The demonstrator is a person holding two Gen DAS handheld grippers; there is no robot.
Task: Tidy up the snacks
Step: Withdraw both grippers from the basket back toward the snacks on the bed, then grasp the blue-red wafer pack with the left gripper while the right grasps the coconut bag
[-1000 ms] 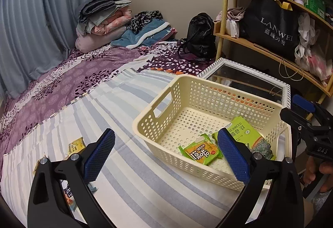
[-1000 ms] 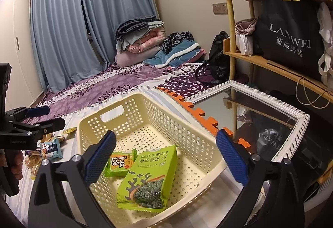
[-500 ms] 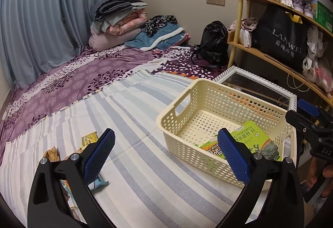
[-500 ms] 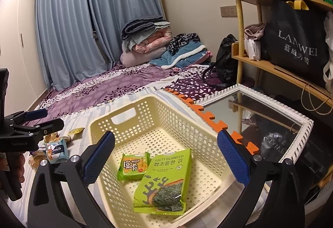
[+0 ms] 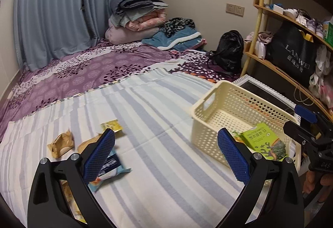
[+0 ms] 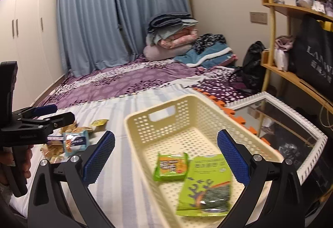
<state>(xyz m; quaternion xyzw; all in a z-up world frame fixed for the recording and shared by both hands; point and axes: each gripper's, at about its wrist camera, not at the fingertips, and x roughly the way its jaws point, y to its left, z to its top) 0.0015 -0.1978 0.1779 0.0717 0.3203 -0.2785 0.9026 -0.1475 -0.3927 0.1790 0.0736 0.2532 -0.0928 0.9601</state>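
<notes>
Left claw (image 5: pixel 165 155) swung toward loose snacks (image 5: pixel 109 162); only right view shows small green packet (image 6: pixel 171 166).

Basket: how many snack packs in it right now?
2. A small green-orange pack lies on the basket floor; the seaweed pack lies beside it, nearer the camera. None seem hidden.

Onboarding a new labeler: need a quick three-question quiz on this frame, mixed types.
1. True or false: the left gripper holds a snack.
2. How many packets lie in the cream basket? A) none B) two C) four
3. Fill in: the blue-and-white packet lies on the ____ sheet.

Key: 1. False, its jaws are open and empty. 2. B, the seaweed packet and a smaller green packet. 3. Striped.
</notes>
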